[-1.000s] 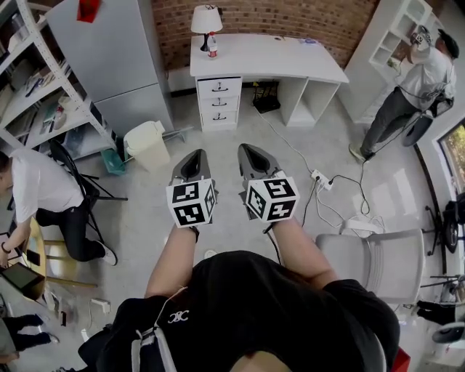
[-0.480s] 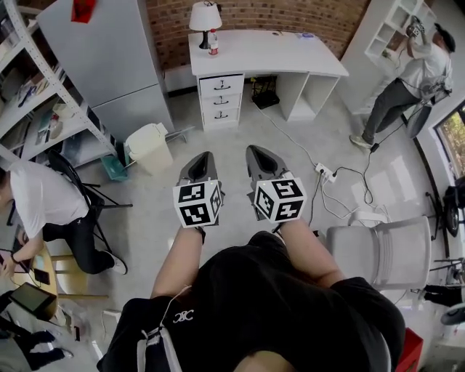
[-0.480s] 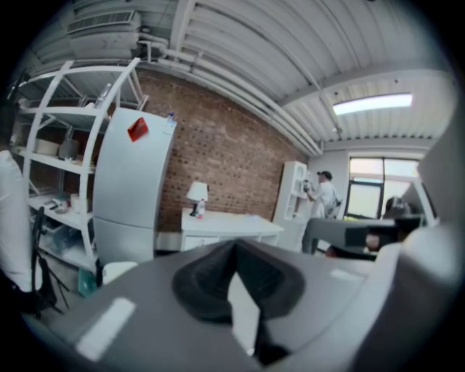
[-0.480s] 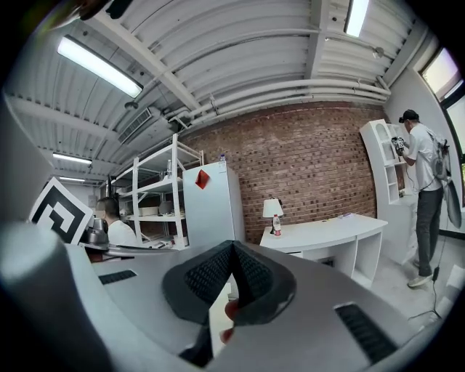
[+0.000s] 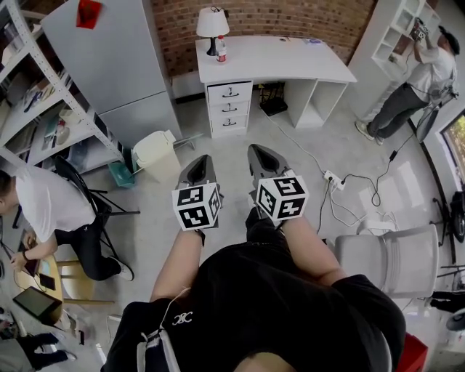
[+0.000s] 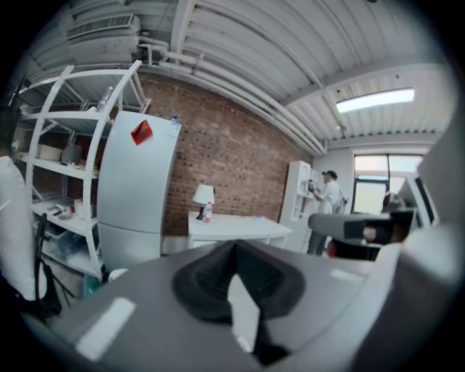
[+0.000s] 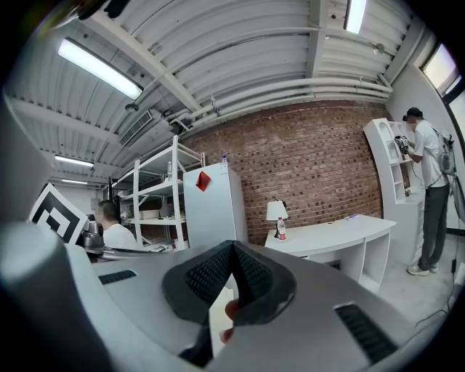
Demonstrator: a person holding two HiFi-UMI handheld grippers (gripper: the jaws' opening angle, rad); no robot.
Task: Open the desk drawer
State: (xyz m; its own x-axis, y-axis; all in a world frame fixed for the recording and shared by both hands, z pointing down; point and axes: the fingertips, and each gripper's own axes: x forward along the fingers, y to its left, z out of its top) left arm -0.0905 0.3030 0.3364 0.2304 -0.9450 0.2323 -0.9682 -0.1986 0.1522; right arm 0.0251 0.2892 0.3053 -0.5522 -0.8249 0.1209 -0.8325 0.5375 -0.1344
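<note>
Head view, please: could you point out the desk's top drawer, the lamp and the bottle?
top drawer (image 5: 229,92), head view, on its front beside the handle
lamp (image 5: 213,22), head view, on the white shade
bottle (image 5: 221,51), head view, on its body

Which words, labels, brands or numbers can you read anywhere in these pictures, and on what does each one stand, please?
No text can be read as words or numbers.
Left marker cube and right marker cube: black-and-white square patterns only, no letters.
Shirt emblem: a small white logo, too small to read.
Bottle on the desk: red label, too small to read.
Red tag on the grey cabinet: no print can be made out.
</note>
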